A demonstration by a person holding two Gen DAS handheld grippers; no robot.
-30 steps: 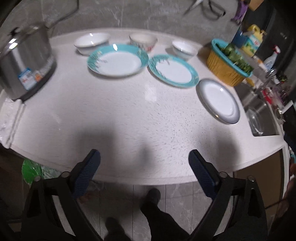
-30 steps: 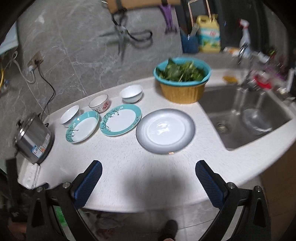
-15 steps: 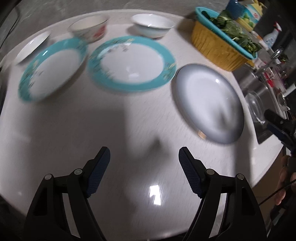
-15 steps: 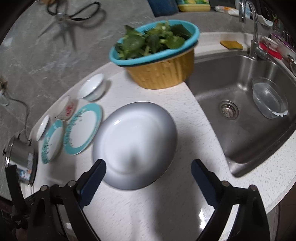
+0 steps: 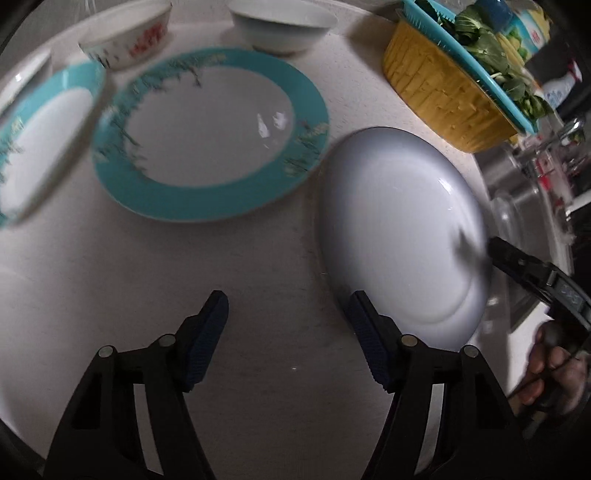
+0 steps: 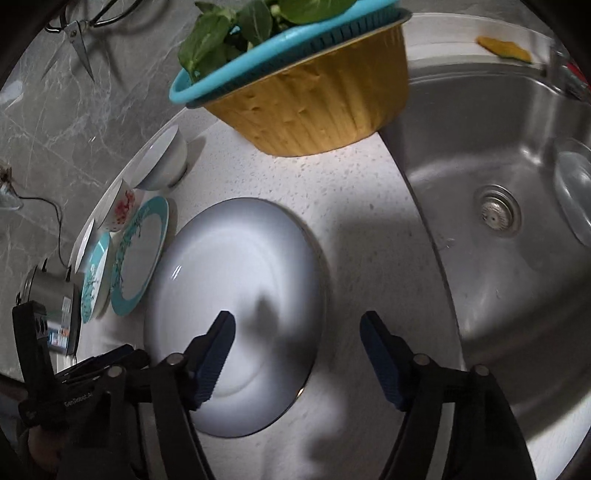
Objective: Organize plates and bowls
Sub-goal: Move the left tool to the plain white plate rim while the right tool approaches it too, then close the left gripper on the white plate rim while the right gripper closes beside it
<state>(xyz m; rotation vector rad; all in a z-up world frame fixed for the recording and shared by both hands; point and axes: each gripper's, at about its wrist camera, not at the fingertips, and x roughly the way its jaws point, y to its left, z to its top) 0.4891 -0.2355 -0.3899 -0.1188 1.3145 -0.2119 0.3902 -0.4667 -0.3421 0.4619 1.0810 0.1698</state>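
Item: grey-rimmed white plate (image 5: 399, 229), lying flat on the speckled countertop (image 5: 258, 266) between the nearer teal-rimmed plate (image 5: 210, 133) and the sink (image 6: 498, 155), just in front of the yellow basket of greens (image 6: 314, 107).

Companions: we list a second teal-rimmed plate (image 5: 33, 144) at the far left, and behind the plates a flower-printed bowl (image 5: 125, 40), a plain white bowl (image 5: 280, 26), and the edge of a third bowl (image 5: 22, 77) in the corner.

Handling, as we judge it: glazed ceramic, stiff, fairly heavy for its thinness, slick on the face and liable to chip or break if dropped or knocked against the sink edge. It lies flush with the counter, so we see no purchase on the flat centre. The rim is the only place to take hold, one pad above and one beneath, at the near edge where it overhangs its foot slightly.

Tools: left gripper (image 5: 288, 332) hangs over bare counter with its right finger at the plate's near-left edge; its jaws are closing, and nothing lies between them. Right gripper (image 6: 295, 354) straddles the plate's right rim, left finger over the plate face, right finger over counter; its jaws are closing too, with the rim between them but not yet pressed, as far as we can tell.
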